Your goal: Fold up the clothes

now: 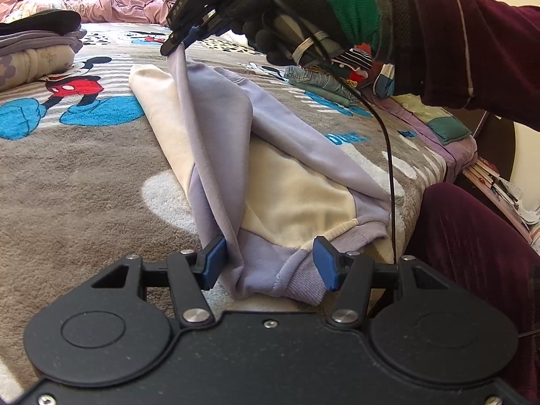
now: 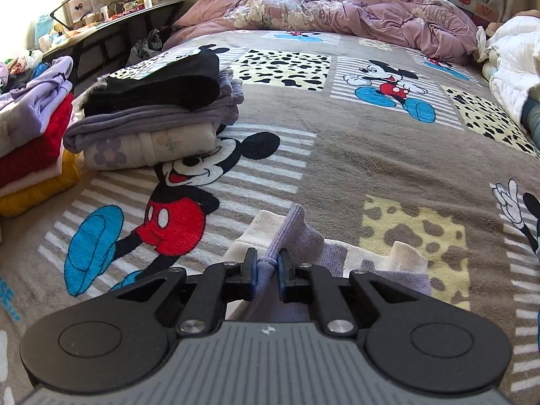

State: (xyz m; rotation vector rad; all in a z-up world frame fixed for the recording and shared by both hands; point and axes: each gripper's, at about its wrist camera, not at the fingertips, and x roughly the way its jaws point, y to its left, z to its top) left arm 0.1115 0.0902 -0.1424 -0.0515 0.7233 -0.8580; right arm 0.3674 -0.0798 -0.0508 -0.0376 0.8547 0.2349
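Nearest the left wrist camera, the left gripper (image 1: 270, 263) is standing with its blue pads spread to either side of the ribbed hem of the lilac-and-cream fleece sweatshirt (image 1: 297, 199), which is lying lengthwise on the grey cartoon-mouse plush blanket (image 1: 84, 168); the pads are not visibly pressing the cloth, so it is bracketing rather than gripping. Further out, the right gripper (image 1: 179, 42), held by a black-gloved hand (image 1: 287, 17) in a maroon velvet sleeve (image 1: 472, 44), is pinching a lilac fold with its jaws pressed together on it, lifting it into a taut ridge; the right wrist view is confirming cloth caught between the pads. To fold well, the lifted panel probably needs carrying across the cream body and laying flat while the hem end is being kept from sliding; the dangling black cable (image 1: 388, 141) could snag the fabric. Beyond, a stack of folded grey, black and floral garments (image 2: 152, 114) is waiting near a rumpled mauve quilt (image 2: 337, 6). Alphabet tiles on the far headboard are showing letters such as U and Z; turquoise lettering on the blanket is too broken to read.
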